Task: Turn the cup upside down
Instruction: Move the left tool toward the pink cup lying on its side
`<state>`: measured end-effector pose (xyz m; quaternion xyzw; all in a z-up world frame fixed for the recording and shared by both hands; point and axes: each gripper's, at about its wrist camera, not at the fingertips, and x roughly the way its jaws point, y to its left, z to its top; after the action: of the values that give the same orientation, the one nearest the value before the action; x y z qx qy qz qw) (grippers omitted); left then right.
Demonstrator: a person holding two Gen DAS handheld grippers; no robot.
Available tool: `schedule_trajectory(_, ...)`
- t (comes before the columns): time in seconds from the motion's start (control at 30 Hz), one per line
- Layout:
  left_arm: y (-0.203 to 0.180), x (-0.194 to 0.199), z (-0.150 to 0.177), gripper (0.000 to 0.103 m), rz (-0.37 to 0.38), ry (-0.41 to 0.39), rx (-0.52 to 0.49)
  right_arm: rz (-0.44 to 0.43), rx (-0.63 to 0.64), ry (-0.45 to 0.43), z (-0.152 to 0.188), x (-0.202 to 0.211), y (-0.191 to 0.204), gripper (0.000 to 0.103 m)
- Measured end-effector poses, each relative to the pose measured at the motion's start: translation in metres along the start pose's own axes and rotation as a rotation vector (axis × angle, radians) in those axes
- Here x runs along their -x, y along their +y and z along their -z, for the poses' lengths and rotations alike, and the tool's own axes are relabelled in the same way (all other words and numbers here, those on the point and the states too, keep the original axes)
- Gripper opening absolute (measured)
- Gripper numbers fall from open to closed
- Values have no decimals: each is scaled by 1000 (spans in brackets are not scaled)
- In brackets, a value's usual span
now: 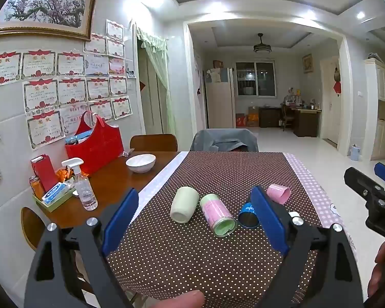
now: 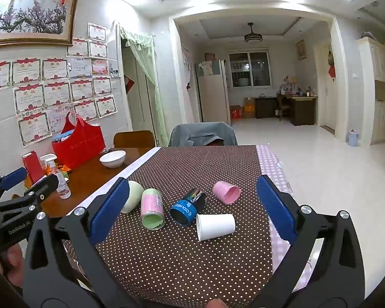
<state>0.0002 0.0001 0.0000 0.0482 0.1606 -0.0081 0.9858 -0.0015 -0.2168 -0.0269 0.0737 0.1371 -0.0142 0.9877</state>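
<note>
Left gripper [image 1: 195, 220] and right gripper [image 2: 192, 210] side by side, jaws wide apart, empty.

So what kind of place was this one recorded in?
Most likely a family home's dining area: a wooden dining table with a polka-dot cloth, award certificates taped to the wall, and a fridge in the room beyond.

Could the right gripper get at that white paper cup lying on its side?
Probably yes: the right gripper is open, and the white paper cup lies just ahead between its fingers, with nothing in front of it.
</note>
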Motion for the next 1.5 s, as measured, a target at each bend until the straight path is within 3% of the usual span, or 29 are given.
schedule_trajectory(0.97,0,-5,1,88,3,6,-6,4,-2,4,1,-5,-3,97)
schedule_trajectory(1.5,-17,-38,3,88,25,84,-39,27,7,61,9,-32,-15,97)
